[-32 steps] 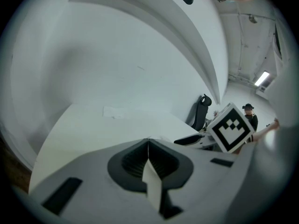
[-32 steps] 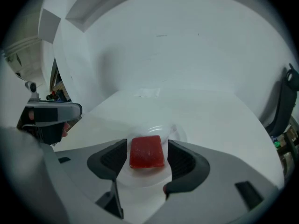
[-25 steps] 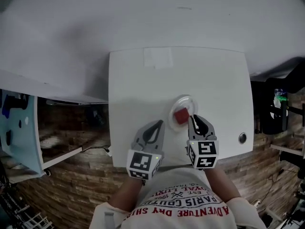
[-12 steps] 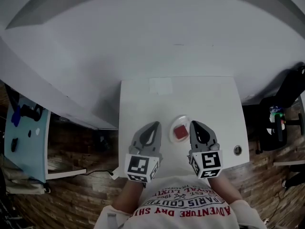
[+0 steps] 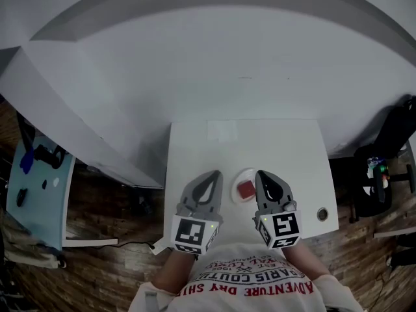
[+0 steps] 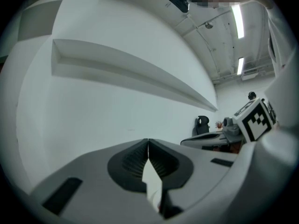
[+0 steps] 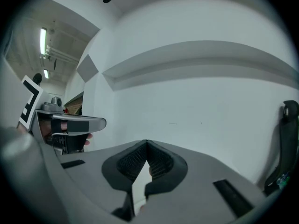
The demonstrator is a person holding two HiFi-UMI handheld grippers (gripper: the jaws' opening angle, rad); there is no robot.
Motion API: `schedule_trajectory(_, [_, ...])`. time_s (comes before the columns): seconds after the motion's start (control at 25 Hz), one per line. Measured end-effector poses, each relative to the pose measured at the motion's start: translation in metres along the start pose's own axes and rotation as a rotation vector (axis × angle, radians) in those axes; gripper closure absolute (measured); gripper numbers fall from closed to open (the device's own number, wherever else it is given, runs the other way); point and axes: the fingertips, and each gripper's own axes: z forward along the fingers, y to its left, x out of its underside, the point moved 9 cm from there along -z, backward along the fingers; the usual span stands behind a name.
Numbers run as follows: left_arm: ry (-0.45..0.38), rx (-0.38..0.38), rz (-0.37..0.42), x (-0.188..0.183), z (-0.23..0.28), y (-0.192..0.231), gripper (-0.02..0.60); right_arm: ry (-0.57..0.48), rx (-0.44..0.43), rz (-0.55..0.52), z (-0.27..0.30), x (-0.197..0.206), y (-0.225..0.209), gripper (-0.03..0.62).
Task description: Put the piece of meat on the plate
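Standing on wooden floor (image 5: 104, 272), the table (image 5: 195, 148) sits near a wall (image 5: 227, 64).

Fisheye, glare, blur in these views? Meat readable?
Head view: heavy fisheye bows the wall ledge, dim overall, but the red meat on the plate reads clearly. Left gripper view: ceiling lights blown out, black circular border. Right gripper view: same border, bowed ledge, no motion blur.

Count: one table (image 5: 195, 145); one plate (image 5: 236, 181); one piece of meat (image 5: 246, 189); one round fitting (image 5: 322, 214); two grippers: left gripper (image 5: 214, 173), right gripper (image 5: 259, 173).
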Motion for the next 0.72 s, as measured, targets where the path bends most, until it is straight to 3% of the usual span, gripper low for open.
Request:
schedule_trajectory(0.2, [-0.007, 0.007, 0.009, 0.0004, 0.0007, -0.0029, 0.574, -0.002, -0.004, -0.041, -0.0002, -0.0017, 0.0036, 0.582])
schedule_trajectory(0.72, [0.005, 0.008, 0.002, 0.0087, -0.0005, 0.0002, 0.574, 0.021, -0.002, -0.026, 0.0015, 0.0034, 0.0108, 0.582])
